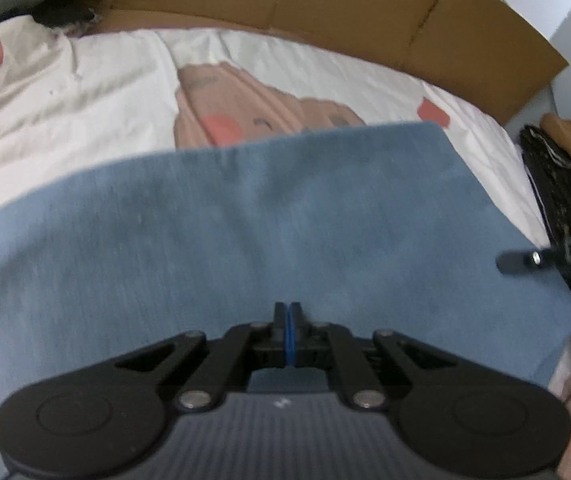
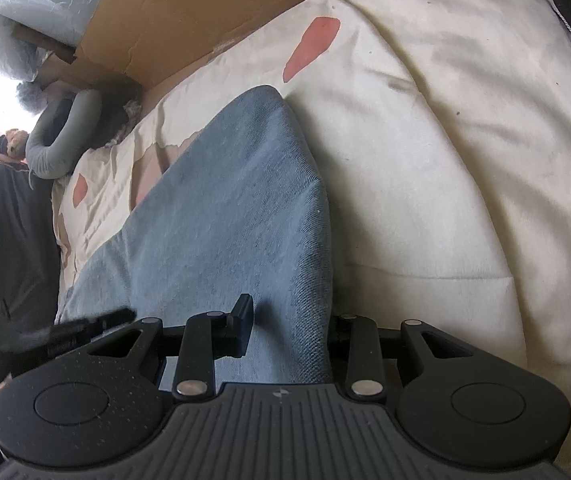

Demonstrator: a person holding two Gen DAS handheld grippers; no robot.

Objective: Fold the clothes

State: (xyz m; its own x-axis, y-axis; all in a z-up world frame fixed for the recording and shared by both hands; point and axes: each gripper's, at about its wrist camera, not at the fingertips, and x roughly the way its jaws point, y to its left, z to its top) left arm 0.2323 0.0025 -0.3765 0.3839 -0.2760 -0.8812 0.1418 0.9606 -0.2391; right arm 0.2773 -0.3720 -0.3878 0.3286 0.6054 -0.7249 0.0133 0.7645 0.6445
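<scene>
A blue garment (image 1: 269,216) lies spread on the bed (image 1: 85,92). The left gripper (image 1: 288,312), pressed narrow, sits over its near edge; whether cloth is pinched, unclear. The right gripper (image 2: 291,320) straddles the 3 o'clock edge, wide. Uneven lifting could skew any fold.

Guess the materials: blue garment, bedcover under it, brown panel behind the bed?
Blue garment: looks like a woven cotton, denim-like, matte; a fine diagonal weave shows in the right wrist view. Bedcover: soft cream printed fabric, probably cotton, matte; it creases and puffs. Brown panel: corrugated cardboard by its look, dull brown with straight fold lines and a raw edge.
</scene>
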